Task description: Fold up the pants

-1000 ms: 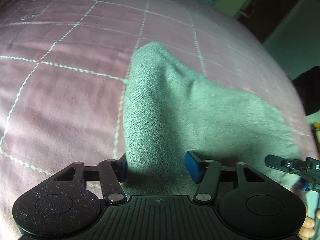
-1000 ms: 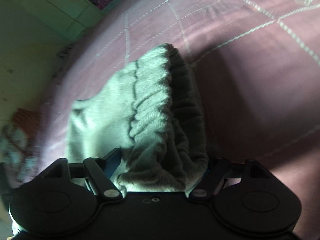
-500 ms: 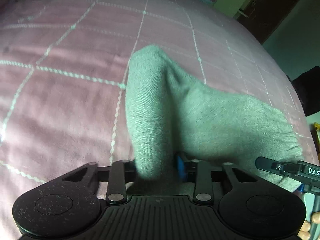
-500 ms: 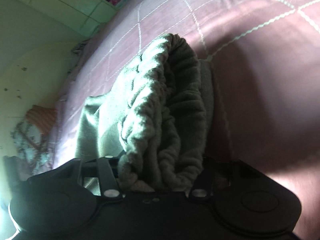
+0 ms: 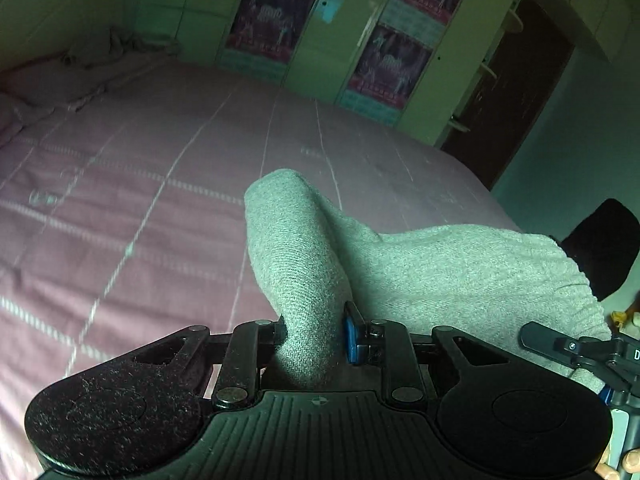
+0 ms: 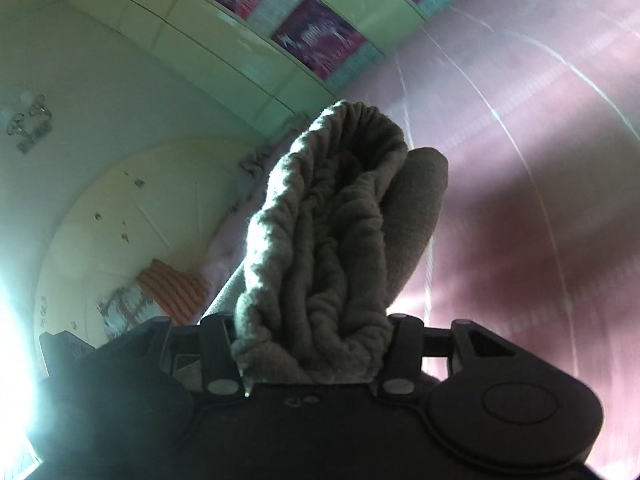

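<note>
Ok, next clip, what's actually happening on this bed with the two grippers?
A person is folding grey knitted pants over a pink quilted bedspread, one handheld gripper in each hand. The left gripper is shut on a bunched fold of the fabric. The right gripper is shut on the gathered elastic waistband. Both ends are held up off the bedspread, cameras tilted toward the green wardrobe, so the fold is not yet laid down.
</note>
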The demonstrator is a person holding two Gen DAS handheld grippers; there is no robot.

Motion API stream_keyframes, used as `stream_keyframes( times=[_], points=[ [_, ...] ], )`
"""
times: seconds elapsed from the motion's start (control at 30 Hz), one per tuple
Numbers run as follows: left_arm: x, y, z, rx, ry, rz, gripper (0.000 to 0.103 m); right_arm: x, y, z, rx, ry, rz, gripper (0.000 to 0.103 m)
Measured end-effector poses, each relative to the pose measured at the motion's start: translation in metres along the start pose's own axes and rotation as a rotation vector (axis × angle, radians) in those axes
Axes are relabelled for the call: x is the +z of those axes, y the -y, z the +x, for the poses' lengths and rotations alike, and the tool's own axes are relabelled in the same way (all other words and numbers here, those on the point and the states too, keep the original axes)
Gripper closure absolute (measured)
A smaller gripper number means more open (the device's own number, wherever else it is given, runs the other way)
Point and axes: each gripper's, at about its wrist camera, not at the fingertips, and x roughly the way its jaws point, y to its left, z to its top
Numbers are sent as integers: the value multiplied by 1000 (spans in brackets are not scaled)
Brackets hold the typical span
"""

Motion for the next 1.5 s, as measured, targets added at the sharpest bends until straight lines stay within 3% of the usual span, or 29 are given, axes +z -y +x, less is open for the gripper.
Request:
stream_keyframes(
  times=[0.23,0.5,0.6,0.67,0.73,0.87,1.03,1.17,1.3,1.33,1.5],
  points=[
    [30,9,54,80,14,85,79,30,4,26,-21,40,-45,57],
    [11,14,109,168,-57,181,79,26,47,34,-127,-11,-29,56],
    [-8,16,133,227,-106,268,71,17,68,40,-192,-40,6,54],
    [-23,18,147,292,-160,316,53,8,83,43,-245,-74,34,49],
    [-33,17,148,313,-161,324,44,-1,95,43,-317,-92,46,40],
    [-35,24,141,315,-162,331,44,-23,97,29,-389,-75,-3,28],
    [-33,29,135,350,-172,354,44,-31,77,13,-457,-53,-54,27],
    [-25,25,125,361,-144,346,44,-37,39,-10,-512,24,-168,30],
    [-19,32,105,337,-113,314,44,-42,1,-23,-540,61,-333,48],
    [-19,36,100,328,-106,311,44,-44,-9,-24,-544,67,-367,54],
    [-37,45,98,312,-148,299,44,-54,-28,-10,-561,29,-464,61]
  ],
)
